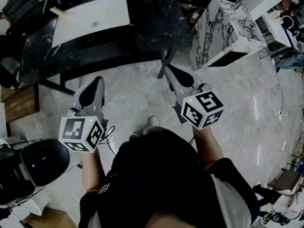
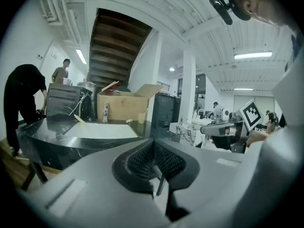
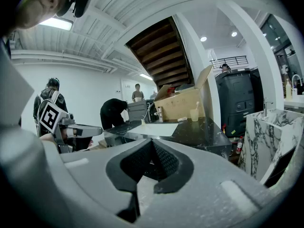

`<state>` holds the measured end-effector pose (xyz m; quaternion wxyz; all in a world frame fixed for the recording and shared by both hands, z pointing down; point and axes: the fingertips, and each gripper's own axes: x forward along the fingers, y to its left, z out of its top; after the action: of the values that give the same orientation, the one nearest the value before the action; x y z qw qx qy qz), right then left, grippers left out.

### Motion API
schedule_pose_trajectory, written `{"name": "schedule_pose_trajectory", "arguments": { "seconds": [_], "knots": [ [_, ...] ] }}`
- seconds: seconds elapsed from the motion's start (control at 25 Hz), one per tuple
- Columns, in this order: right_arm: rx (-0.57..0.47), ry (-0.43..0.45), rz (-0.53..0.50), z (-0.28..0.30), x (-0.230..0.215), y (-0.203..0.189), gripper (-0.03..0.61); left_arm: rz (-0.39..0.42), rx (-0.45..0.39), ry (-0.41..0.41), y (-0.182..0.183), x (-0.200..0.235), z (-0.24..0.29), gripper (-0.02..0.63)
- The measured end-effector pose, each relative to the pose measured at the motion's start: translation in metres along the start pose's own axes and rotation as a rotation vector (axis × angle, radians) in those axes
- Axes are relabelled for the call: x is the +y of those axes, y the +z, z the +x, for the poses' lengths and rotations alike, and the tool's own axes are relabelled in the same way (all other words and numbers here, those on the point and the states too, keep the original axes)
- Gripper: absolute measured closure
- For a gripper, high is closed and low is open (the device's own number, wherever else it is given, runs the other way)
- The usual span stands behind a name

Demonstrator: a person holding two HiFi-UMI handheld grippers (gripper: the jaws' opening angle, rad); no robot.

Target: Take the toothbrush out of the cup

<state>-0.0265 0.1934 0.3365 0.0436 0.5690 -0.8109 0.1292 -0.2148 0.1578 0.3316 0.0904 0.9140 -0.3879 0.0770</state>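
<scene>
A black table (image 1: 152, 27) stands on the pale floor (image 1: 137, 96). A white mat (image 1: 92, 17) lies on it. At the back sit a cardboard box (image 3: 183, 103) and a small cup (image 3: 194, 114), maybe with a toothbrush (image 3: 196, 105) inside.

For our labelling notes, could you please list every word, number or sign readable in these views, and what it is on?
No readable words or numbers anywhere.
Left marker cube and right marker cube: square black-and-white patterns only, no letters.
White print on the person's black top: too small to read.
Cardboard box: no legible print.
</scene>
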Motion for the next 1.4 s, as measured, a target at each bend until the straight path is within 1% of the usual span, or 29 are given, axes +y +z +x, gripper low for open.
{"name": "schedule_pose_trajectory", "arguments": {
  "seconds": [0.12,0.24,0.4,0.52,0.68,0.96,1.08,1.2,1.4],
  "knots": [
    [-0.001,0.008,0.002,0.002,-0.009,0.001,0.577,-0.059,-0.022,-0.017,0.004,-0.002,0.006,0.599],
    [-0.005,0.036,0.022,0.004,-0.016,0.002,0.575,-0.095,-0.053,-0.038,0.010,-0.008,0.012,0.598],
    [0.001,0.061,0.027,0.010,-0.031,0.002,0.575,-0.152,-0.063,-0.078,0.014,-0.019,0.026,0.598],
    [0.015,0.083,0.027,0.015,-0.043,-0.001,0.575,-0.172,-0.061,-0.085,0.015,-0.026,0.038,0.598],
    [0.019,0.108,0.036,0.016,-0.062,-0.002,0.575,-0.175,-0.055,-0.079,0.016,-0.037,0.055,0.598],
    [-0.006,0.085,0.027,0.016,-0.102,0.000,0.575,-0.158,-0.026,-0.072,0.011,-0.061,0.076,0.598],
    [-0.013,0.107,0.030,0.017,-0.106,0.002,0.575,-0.131,0.004,-0.036,0.007,-0.059,0.080,0.598],
    [-0.010,0.134,0.010,0.022,-0.109,0.006,0.575,-0.102,0.016,0.001,0.009,-0.053,0.090,0.598],
    [-0.011,0.157,0.019,0.033,-0.115,0.007,0.575,-0.061,0.034,0.009,0.003,-0.042,0.108,0.598]
  ]
}}
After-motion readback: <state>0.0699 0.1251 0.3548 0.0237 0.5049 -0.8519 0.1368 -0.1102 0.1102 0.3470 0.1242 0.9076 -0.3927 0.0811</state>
